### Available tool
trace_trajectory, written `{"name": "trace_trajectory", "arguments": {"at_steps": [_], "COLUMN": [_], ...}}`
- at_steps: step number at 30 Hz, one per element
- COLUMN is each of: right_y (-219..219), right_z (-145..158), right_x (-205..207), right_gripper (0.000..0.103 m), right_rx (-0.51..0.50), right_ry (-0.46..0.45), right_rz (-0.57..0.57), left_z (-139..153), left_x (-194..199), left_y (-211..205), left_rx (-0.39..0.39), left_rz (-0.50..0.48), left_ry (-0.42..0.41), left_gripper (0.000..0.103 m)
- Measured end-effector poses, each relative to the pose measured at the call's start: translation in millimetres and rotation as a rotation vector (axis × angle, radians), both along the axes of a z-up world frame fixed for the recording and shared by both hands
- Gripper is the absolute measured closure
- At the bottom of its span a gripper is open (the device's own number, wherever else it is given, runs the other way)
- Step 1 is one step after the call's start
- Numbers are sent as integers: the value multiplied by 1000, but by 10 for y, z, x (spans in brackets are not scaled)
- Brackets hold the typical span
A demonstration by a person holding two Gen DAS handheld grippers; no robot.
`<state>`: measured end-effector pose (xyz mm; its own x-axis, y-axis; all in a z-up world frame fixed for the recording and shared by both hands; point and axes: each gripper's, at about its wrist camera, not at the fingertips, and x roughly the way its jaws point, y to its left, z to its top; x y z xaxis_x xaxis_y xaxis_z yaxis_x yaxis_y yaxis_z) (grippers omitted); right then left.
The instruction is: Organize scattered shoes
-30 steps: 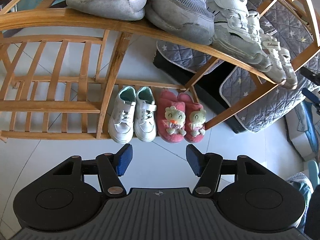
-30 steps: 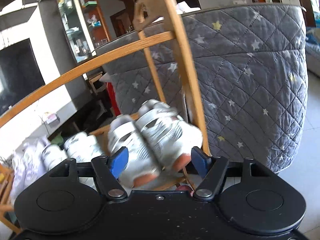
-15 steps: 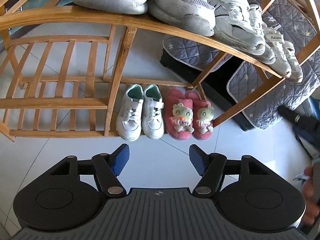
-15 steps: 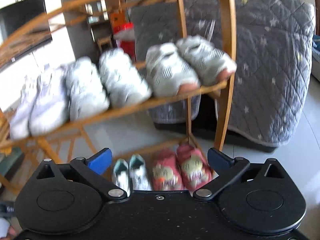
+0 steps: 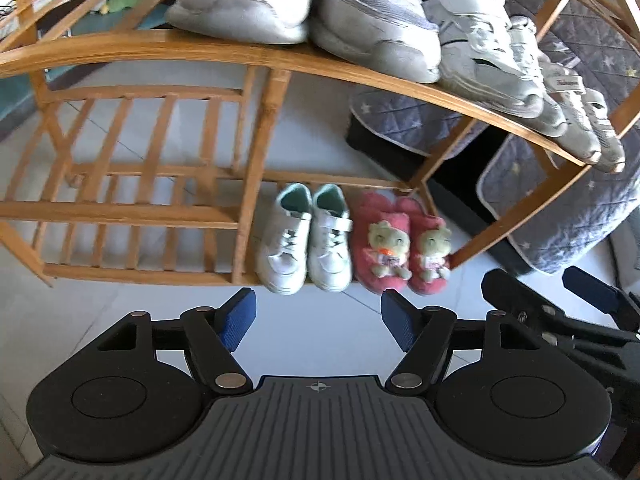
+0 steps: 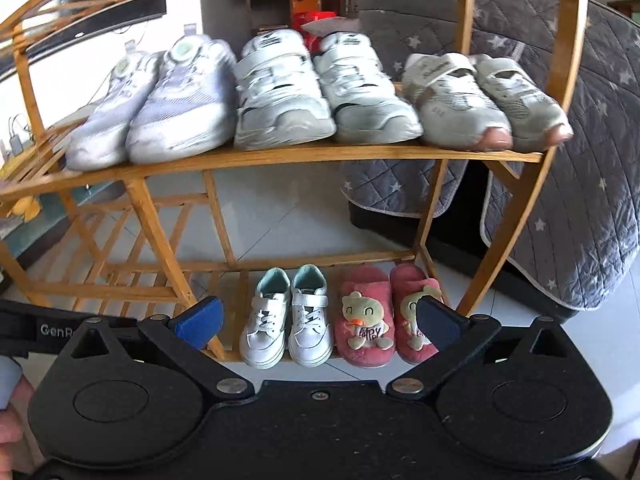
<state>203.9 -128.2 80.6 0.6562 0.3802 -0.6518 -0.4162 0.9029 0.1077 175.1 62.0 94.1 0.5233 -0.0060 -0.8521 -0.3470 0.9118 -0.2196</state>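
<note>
Bamboo slats, warm and glossy, make up the shoe rack (image 6: 304, 156), an open frame with a curved arch and two shelves standing on pale floor tiles (image 5: 320, 328). On the rack's upper shelf sit three pairs side by side: pale mesh sneakers (image 6: 156, 108) with round dials at the left end, white strap sneakers (image 6: 324, 92) in the middle, and beige strap shoes (image 6: 484, 100) with pinkish rubber toes at the right end. On the rack's bottom shelf, towards its right end, small white shoes (image 6: 288, 320) with mint lining stand just beside fuzzy pink slippers (image 6: 380, 320) bearing stuffed duck faces. Behind the rack hangs a grey quilted cover (image 6: 580, 160) dotted with stars. The left gripper (image 5: 318, 316), in front of the rack, is easing its ribbed blue pads wider with nothing between them. The right gripper (image 6: 316, 320) stands spread wide and empty.
</note>
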Motion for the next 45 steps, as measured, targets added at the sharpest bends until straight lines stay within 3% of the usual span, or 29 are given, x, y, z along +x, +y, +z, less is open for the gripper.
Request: {"name": "trace_trajectory", "arguments": {"at_steps": [9,14,24,38,42,45], "right_y": [-8,-40,-157,-226,-320,-347], "right_z": [47,-26,-216,-373,-368,-339], "right_x": [-74,33,241,241,234,189], "right_gripper": [0,0,0,0,0,0], "right_rx": [-37,-40,3,-137,-124,-133], "right_ry": [-44,21,239,163,148,86], "right_rz": [20,-16,-86,-122,-144,-151], "left_z": [-28,-18,-106,-251,-271,-289], "left_x": [-4,-36,-82,-43,-18,-9], "left_y": [-53,-45,-106,-296,-400,-442], "left_rx": [-4,12,29,8,19,31], "left_rz": [2,-9,-51,-60,-82,-85], "left_ry": [13,12,35,48,39,40], "left_gripper": [32,27,26,26,26,26]}}
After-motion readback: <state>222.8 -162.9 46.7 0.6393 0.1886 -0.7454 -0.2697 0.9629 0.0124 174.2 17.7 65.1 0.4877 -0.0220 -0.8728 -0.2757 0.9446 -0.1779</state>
